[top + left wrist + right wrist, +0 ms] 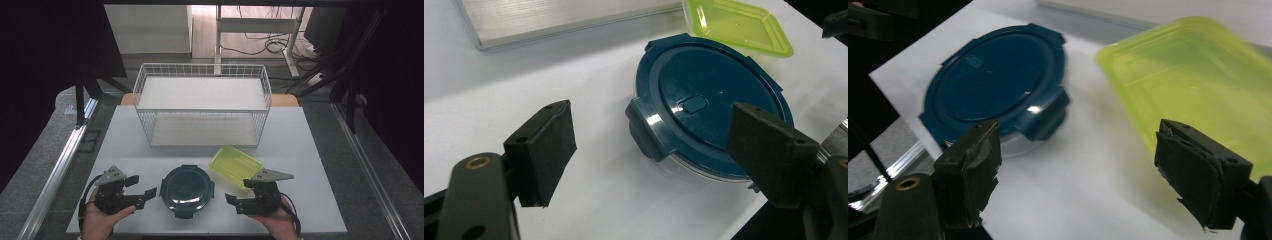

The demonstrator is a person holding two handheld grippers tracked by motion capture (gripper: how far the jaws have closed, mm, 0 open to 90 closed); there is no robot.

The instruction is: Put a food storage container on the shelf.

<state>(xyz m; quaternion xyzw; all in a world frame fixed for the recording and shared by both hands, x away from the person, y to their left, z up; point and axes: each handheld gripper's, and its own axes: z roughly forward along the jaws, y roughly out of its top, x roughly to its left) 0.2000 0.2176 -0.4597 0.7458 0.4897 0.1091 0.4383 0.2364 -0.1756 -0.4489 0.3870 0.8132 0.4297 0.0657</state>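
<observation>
Looks light, stiff and slippery, this round dark-blue plastic lidded box point(187, 190) between wide-open, empty left gripper point(142, 192) and right gripper point(234, 194) fingers; best held by side clips.

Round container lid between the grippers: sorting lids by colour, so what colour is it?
Dark teal-blue; the round plastic lid shows best in the left gripper view.

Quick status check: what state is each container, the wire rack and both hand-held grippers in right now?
Round container: blue lid on, latches down, flat on the table.
Green container: lidded, resting on the table behind the right hand-held gripper.
Wire rack: upright, both shelves bare.
Left hand-held gripper: open, nothing between its jaws, left of the round container.
Right hand-held gripper: open, nothing gripped.
</observation>
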